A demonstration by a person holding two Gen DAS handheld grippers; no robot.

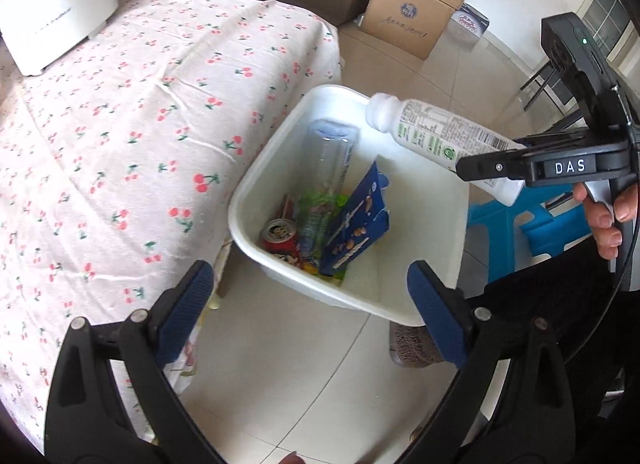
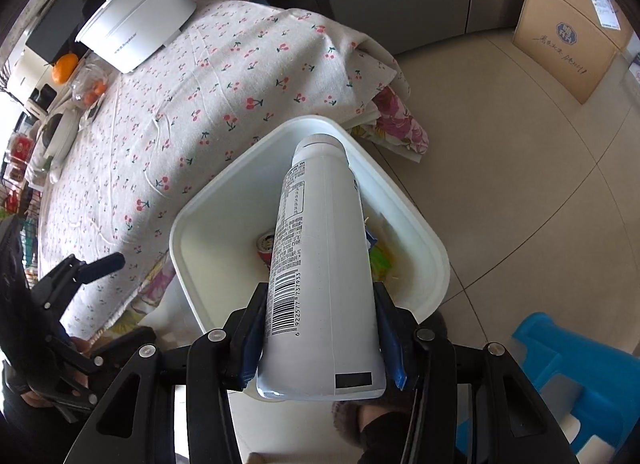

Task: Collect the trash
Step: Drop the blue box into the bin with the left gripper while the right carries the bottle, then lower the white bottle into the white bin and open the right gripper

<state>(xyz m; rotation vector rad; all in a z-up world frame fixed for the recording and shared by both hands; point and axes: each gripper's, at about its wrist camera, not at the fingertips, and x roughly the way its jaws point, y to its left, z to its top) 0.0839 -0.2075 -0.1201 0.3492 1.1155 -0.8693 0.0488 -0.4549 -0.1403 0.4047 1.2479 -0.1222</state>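
A white plastic bottle [image 2: 324, 264] is clamped in the right gripper [image 2: 320, 348] above a white rectangular plastic bin [image 2: 404, 220]; the left gripper [image 1: 308, 312] is spread wide, empty.

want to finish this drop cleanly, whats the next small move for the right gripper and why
Probably open the right gripper: it holds the white bottle tilted cap-down over the white bin, so releasing should drop it in with the other trash.
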